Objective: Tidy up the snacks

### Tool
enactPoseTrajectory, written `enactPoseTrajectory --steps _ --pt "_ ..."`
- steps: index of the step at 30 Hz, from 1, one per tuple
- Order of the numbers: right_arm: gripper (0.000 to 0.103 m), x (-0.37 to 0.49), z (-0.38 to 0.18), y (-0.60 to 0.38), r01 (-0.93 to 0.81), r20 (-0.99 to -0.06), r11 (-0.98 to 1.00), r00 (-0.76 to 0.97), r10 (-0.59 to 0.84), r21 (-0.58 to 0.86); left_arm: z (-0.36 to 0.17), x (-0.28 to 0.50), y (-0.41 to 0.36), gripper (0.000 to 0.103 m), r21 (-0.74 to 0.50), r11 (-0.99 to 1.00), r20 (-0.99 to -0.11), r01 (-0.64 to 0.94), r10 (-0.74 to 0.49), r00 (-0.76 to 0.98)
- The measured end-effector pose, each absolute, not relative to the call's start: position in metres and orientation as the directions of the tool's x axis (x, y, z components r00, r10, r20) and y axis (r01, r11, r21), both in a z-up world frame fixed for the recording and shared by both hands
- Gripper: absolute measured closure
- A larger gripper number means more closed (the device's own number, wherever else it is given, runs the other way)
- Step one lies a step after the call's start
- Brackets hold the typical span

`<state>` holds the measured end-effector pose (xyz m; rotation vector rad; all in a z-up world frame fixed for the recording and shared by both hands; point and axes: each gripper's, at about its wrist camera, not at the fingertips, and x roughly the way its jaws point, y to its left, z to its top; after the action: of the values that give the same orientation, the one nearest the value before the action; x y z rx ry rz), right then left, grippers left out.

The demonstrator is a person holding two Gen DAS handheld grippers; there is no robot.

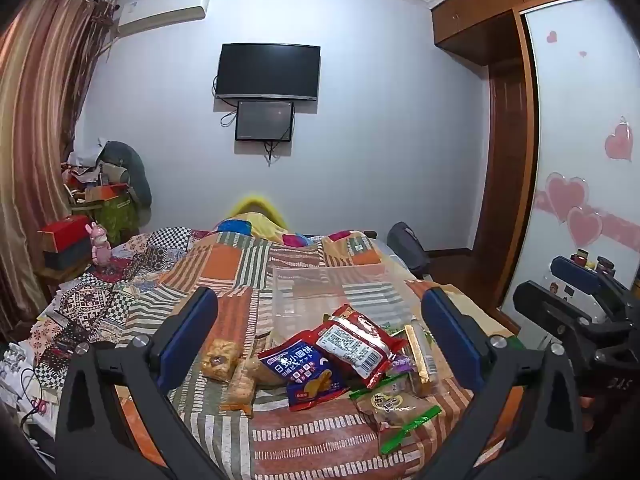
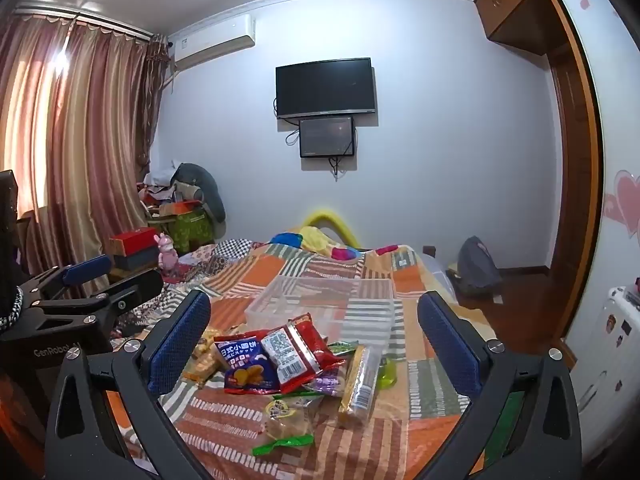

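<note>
- Heap of crinkly foil and plastic snack packets (image 1: 340, 360) lay mid-bed on the patchwork quilt (image 1: 224, 264), just before the clear plastic bin (image 1: 328, 288): judged light, slippery, crushable; pinch sealed edges
- Left gripper (image 1: 318, 340), right gripper (image 2: 314, 340): both gaped wide, holding nothing

Both grippers were up and level, side by side, pointing toward the far wall. The left gripper (image 1: 319, 344) had its jaws spread wide, blue pads facing each other, nothing between them. Its left finger (image 1: 188, 336) and right finger (image 1: 454, 340) leaned outward from black frames low in its own view. The right gripper (image 2: 314, 344) matched it: jaws wide apart, gripping nothing. From the right camera the left gripper showed at the left edge, parted. From the left camera the right gripper showed at the right edge, likewise parted.
</note>
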<state>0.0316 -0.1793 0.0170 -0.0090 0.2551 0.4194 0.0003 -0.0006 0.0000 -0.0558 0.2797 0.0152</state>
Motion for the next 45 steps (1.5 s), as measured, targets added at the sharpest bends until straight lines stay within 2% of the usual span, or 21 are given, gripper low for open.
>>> enactPoseTrajectory --steps 45 --pt "0.000 0.030 0.016 -0.181 -0.398 -0.240 0.915 0.883 0.402 0.068 -0.005 -0.002 -0.003 0.000 -0.058 0.998 -0.269 -0.021 0.005 0.963"
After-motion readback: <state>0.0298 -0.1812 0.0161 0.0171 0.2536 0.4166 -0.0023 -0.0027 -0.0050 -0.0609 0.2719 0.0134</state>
